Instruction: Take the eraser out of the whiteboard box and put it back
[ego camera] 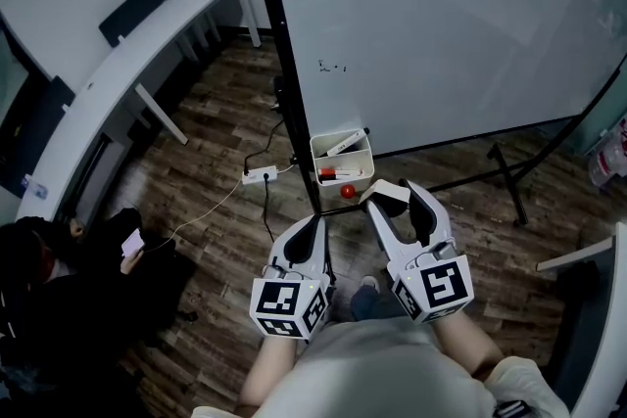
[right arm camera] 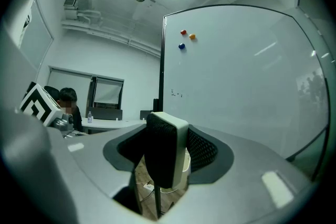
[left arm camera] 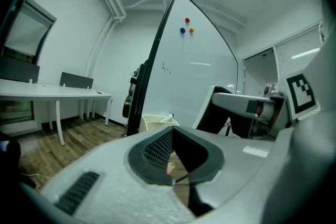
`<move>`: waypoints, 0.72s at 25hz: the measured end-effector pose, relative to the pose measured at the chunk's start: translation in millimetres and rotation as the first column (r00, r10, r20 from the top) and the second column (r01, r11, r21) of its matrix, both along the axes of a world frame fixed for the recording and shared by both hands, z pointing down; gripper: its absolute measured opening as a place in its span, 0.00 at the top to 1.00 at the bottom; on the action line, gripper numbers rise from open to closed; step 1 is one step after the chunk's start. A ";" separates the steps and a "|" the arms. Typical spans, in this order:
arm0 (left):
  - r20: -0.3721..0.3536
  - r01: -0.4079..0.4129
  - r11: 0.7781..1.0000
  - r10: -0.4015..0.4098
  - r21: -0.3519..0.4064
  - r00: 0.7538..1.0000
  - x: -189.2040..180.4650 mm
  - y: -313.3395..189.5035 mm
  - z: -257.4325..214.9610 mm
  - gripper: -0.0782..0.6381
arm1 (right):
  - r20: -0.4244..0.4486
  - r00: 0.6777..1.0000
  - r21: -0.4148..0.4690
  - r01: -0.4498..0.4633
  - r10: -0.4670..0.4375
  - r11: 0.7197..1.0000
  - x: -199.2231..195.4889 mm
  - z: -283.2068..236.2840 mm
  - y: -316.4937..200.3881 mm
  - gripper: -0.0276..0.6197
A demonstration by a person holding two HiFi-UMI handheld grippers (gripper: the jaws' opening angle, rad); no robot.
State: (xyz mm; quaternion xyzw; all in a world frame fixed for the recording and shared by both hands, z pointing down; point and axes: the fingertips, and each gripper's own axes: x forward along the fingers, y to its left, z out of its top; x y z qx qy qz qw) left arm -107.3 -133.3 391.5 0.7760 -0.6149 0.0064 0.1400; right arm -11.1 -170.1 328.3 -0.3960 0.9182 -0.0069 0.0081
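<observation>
Beneath the whiteboard (ego camera: 441, 24), the box (ego camera: 342, 155) lies ahead-left of my right tongs (ego camera: 394, 195), which pinch the eraser (right arm camera: 165, 149); my left tongs (ego camera: 314, 224) are pressed together.

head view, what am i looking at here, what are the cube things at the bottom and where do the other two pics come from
A person, not a robot, holds hand tongs in each hand; the patterned cubes belong to them. The head view is from a camera on the person's head, looking down. The other two pictures come from cameras riding on the tongs, looking along them. The right tongs grip the eraser, black felt on a white back. The left tongs are closed and empty. Ahead stands a whiteboard with a box of markers at its lower corner. A power strip lies on the floor.
</observation>
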 end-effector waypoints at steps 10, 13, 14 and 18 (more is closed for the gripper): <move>0.015 0.029 1.000 -0.029 -0.003 0.999 -5.5 -21.7 1.0 0.88 | -0.003 0.999 0.004 0.043 -0.043 0.999 -11.5 1.3 -28.1 0.60; 0.017 0.042 0.999 -0.042 -0.003 0.999 -8.9 -28.5 0.9 0.88 | -0.009 0.998 0.006 0.063 -0.063 0.998 -16.8 1.8 -36.2 0.60; 0.018 0.046 0.999 -0.046 -0.004 0.999 -9.9 -30.8 1.4 0.88 | -0.011 0.998 0.005 0.068 -0.068 0.998 -18.4 2.6 -39.0 0.60; 0.020 0.062 0.998 -0.062 -0.008 0.998 -13.0 -39.2 3.5 0.88 | -0.012 0.996 0.001 0.091 -0.091 0.996 -24.8 5.0 -49.8 0.60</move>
